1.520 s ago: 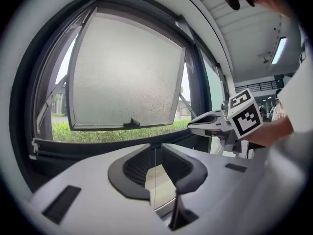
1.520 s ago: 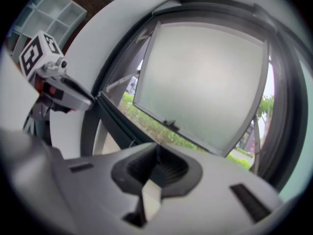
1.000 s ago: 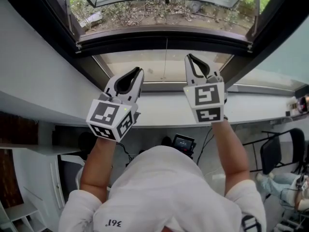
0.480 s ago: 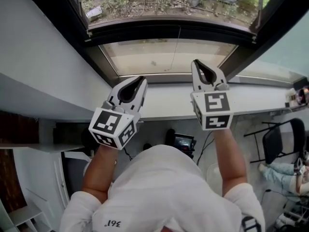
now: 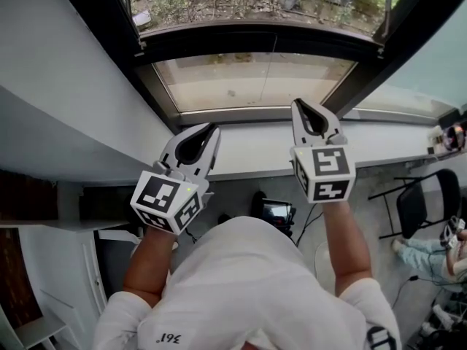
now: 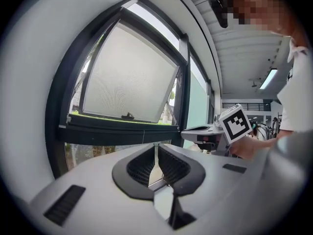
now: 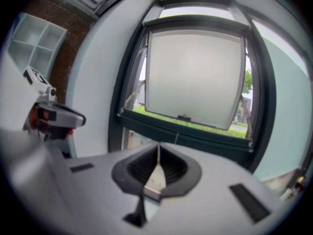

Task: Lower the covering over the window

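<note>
The dark-framed glass window [image 5: 219,86] is left bare, its covering in no view, as the grey left gripper [image 5: 211,128] and grey right gripper [image 5: 298,105], jaws pressed together on nothing, have been drawn back, the thin cord [image 5: 271,71] ahead of both jaws untouched, so lowering is judged unstarted.

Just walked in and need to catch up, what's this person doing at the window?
A person stands at a window with its upper pane tilted open, holding a hand-held gripper in each hand. The left hand-held gripper and right hand-held gripper both point toward the glass above the sill, jaws closed on nothing. A thin cord hangs mid-window, untouched. No covering is down over the glass yet.
</note>
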Demonstrator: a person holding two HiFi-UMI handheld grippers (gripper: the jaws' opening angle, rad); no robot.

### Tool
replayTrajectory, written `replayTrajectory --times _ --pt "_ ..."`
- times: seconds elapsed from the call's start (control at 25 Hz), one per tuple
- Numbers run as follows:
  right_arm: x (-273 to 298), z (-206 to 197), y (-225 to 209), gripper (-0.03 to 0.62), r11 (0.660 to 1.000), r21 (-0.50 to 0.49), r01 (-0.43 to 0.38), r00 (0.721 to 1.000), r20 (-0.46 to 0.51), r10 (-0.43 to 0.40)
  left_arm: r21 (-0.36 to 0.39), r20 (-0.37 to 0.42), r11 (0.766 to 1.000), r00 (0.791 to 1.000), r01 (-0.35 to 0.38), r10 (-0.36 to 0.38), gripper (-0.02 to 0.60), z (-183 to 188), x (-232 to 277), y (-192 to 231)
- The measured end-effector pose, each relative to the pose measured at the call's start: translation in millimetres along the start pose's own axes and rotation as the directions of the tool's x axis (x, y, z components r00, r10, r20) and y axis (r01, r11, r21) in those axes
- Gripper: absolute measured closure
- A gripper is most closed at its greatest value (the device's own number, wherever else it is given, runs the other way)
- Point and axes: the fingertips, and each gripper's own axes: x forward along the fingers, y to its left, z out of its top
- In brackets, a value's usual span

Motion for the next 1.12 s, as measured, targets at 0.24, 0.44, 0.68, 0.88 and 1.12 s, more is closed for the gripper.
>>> replayTrajectory --times 0.24,0.44,0.68,0.88,1.12 --pt "-19.4 -6.1 8.0 0.565 1.000 0.021 0.020 1.000 -0.005 -0.020 -0.002 -0.006 0.999 0.999 0.035 -0.035 0.541 -7.1 -14.6 -9.3" --pt "-32.0 -11.9 12.9 0.565 0.999 0.034 0.030 1.000 -0.008 -0.030 -0.002 -0.020 0.998 0.998 0.056 -0.056 0.541 -15.9 -22.9 -15.5" --pt "-45.4 -16.5 22.4 0.566 0.999 0.043 0.031 0.999 -0.007 -0.031 -0.013 -0.033 0.998 0.997 0.063 -0.064 0.541 -25.8 -37.0 -20.6" --pt "-57.0 -17.3 26.3 0.566 0.999 0.046 0.012 1.000 0.002 -0.012 -0.018 -0.033 0.999 0.998 0.052 -0.052 0.541 -26.1 -45.5 -26.5" --pt "-64.5 -21.0 21.0 0.566 0.997 0.069 -0.029 1.000 0.008 0.028 -0.038 -0.026 0.999 0.999 0.019 -0.020 0.541 -22.3 -44.4 -27.8"
